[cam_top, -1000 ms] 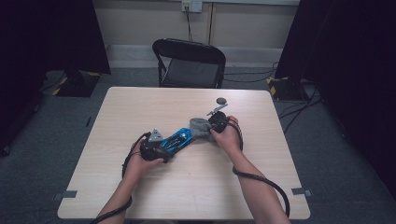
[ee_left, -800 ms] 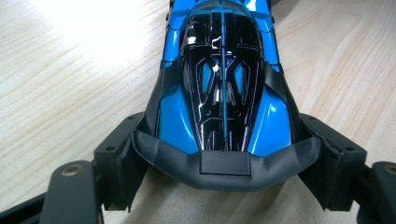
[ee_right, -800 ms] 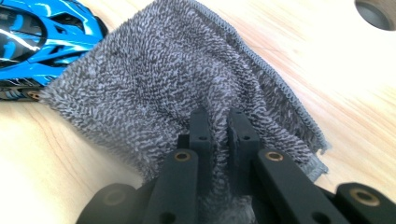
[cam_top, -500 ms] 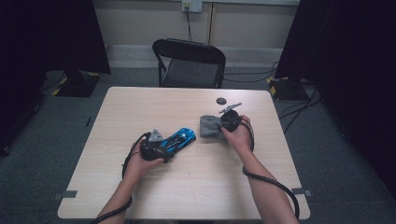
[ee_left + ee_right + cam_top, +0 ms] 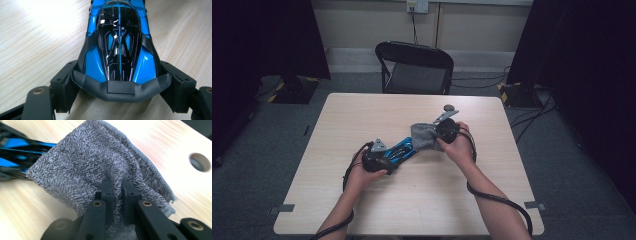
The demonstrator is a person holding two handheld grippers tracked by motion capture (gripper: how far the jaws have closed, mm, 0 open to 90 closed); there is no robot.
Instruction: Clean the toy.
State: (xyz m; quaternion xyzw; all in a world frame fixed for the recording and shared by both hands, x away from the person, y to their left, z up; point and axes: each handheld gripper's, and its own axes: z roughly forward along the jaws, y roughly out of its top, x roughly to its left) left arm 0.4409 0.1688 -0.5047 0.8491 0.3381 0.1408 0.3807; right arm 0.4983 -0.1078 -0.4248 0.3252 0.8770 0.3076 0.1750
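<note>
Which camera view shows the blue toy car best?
The left gripper view: the blue toy car sits close up, and the left gripper clamps one end of it. The high view shows the car small, its far end under the grey cloth. The right gripper view shows a blue sliver beside the cloth.

Toy car (image 5: 398,150) lay mid-table (image 5: 362,120), w/ cloth (image 5: 424,136) draped on its far end, small disc (image 5: 449,107) behind cloth, chair (image 5: 414,67) beyond table's far edge
</note>
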